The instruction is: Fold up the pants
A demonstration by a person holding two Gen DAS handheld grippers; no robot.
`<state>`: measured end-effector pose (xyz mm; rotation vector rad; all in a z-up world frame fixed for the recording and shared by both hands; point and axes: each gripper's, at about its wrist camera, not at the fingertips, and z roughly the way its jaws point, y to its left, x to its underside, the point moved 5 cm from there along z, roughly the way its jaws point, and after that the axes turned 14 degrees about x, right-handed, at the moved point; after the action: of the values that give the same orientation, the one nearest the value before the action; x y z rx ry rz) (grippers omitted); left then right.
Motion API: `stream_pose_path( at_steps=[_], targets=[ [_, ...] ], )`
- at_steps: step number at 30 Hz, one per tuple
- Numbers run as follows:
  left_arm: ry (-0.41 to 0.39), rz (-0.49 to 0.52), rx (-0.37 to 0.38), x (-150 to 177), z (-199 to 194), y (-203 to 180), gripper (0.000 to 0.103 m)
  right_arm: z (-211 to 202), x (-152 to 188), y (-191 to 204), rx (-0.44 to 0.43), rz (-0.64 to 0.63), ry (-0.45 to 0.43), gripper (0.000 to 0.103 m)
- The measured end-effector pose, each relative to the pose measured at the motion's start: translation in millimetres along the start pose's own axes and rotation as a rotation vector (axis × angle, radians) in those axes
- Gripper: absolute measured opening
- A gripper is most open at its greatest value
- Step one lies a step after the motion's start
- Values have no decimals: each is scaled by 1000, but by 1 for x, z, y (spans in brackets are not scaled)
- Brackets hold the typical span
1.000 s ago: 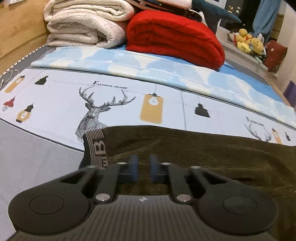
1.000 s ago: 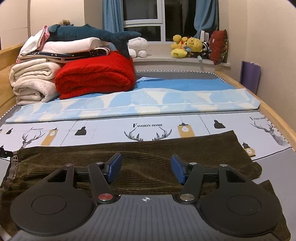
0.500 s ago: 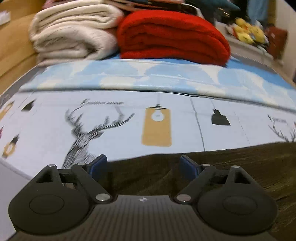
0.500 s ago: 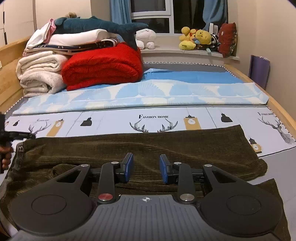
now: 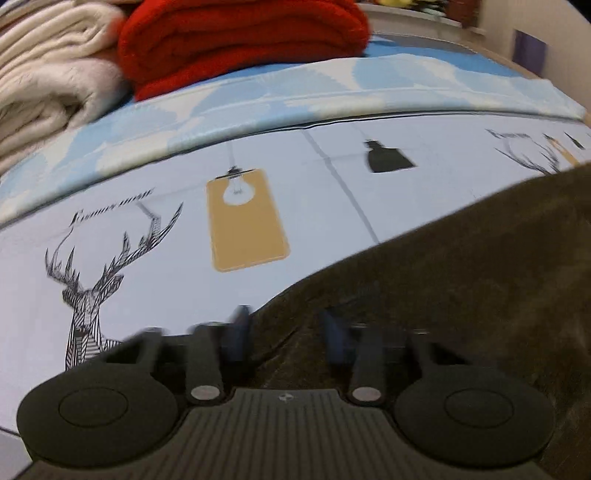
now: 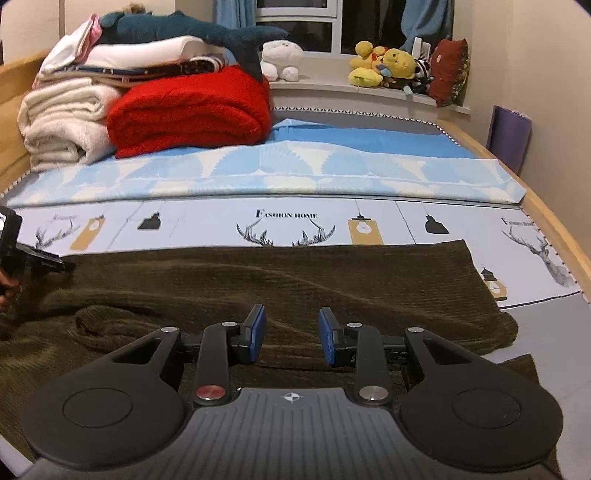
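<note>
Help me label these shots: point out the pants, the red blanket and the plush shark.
pants [image 6: 295,280], right wrist view, middle of the spread cloth.
red blanket [image 6: 192,107], right wrist view, front of the folded stack.
plush shark [image 6: 177,27], right wrist view, its body.

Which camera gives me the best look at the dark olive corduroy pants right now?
The right wrist view: the dark olive corduroy pants lie sharp across the printed bed sheet, nearly end to end. The left wrist view is blurred and shows only one edge of them.
</note>
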<state>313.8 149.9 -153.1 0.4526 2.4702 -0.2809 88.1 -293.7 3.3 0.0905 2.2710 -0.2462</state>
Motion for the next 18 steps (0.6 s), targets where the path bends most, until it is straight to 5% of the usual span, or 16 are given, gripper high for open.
stream_pose_path(
  at_steps=[1,12,18],
  targets=[
    [3,25,-16,-1,-4,-3,5,1,0,0,3,-2,2,33],
    [-22,102,3,6,-109,-69,4,6,5,0,46,21,37,33],
    [24,100,81,72,-197,-137,3,3,14,-10,54,92,73,33]
  ],
)
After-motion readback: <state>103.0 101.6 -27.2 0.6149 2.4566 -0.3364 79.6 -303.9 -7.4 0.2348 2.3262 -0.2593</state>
